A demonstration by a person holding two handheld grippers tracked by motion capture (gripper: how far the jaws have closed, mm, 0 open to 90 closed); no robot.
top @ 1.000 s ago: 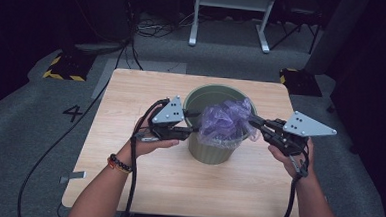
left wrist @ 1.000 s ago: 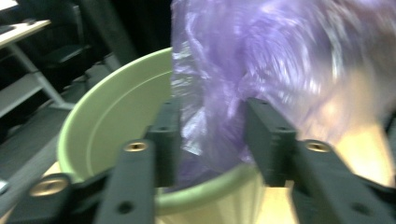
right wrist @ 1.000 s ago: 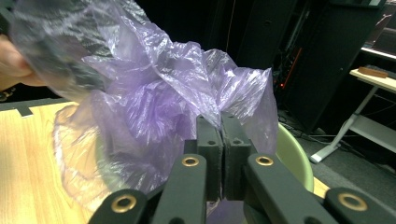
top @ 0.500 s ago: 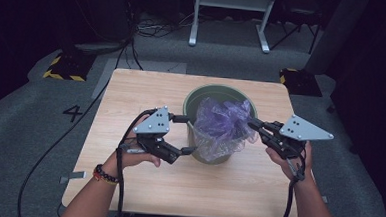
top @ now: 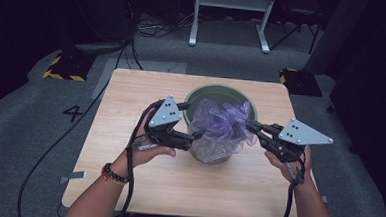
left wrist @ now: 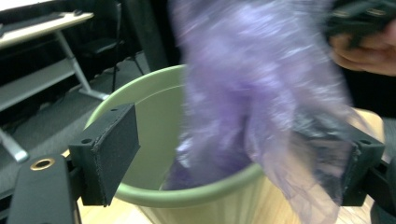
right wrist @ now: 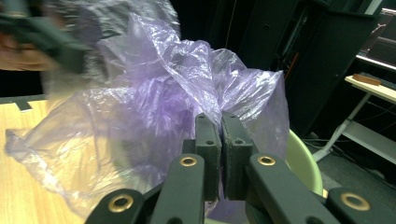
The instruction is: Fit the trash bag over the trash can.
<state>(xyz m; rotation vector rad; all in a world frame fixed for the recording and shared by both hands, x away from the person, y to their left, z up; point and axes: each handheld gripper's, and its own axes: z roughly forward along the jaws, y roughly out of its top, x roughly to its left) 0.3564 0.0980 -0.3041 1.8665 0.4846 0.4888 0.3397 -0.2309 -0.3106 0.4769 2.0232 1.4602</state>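
- Right now a green bucket point(top: 220, 96) stands upright near the middle of the wooden table point(top: 131, 100), with a crumpled purple plastic bag point(top: 224, 121) bunched in its mouth and spilling over the near rim
- part of the bag hangs down the outside of the bucket on the person's side, thin enough to see through
- the left gripper point(top: 189, 121) sits just beside the bucket's left wall, its jaws having just been opening and now standing wide apart
- in the left gripper view one black pad is on the near side of the bucket's rim and the other is behind a loose flap of the bag; neither pad presses on anything
- the right gripper point(top: 252, 126) reaches in from the right, its tips at the bag's right edge
- in the right gripper view its two jaws are pressed together with the purple film pinched between them, so it has hold of the bag
- both hands rest low over the table, one on each side of the bucket
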